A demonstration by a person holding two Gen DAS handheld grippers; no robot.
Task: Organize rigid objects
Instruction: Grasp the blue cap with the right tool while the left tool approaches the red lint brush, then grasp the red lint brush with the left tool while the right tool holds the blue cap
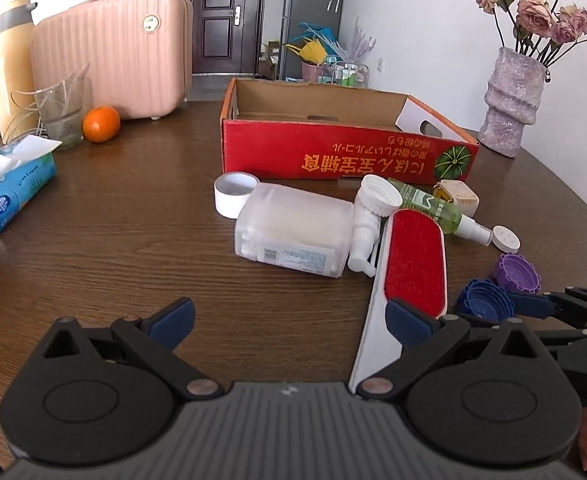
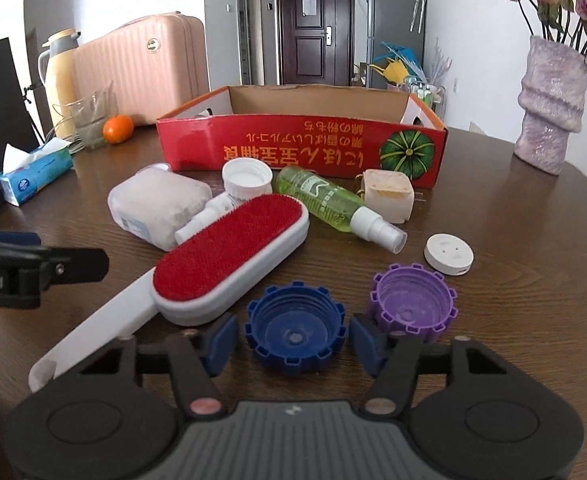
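Note:
A red cardboard box (image 2: 293, 148) (image 1: 333, 156) stands open at the back of the table. In front of it lie a red lint brush (image 2: 229, 248) (image 1: 415, 256), a clear plastic case (image 1: 293, 232) (image 2: 157, 204), a green spray bottle (image 2: 325, 200) (image 1: 437, 208), a white cap (image 2: 247, 178), a beige block (image 2: 387, 194), a white disc (image 2: 449, 256), a purple cap (image 2: 411, 304) and a blue cap (image 2: 295, 332) (image 1: 485, 300). My right gripper (image 2: 293, 342) is open, its fingers on either side of the blue cap. My left gripper (image 1: 289, 320) is open and empty, beside the brush handle.
A tape roll (image 1: 235, 194) lies by the case. A tissue box (image 1: 11, 192), glass jug (image 1: 63, 114), orange (image 1: 101, 124), thermos (image 1: 11, 64) and pink suitcase (image 1: 113, 52) stand at the left. A purple vase (image 2: 549, 108) with flowers stands at the right.

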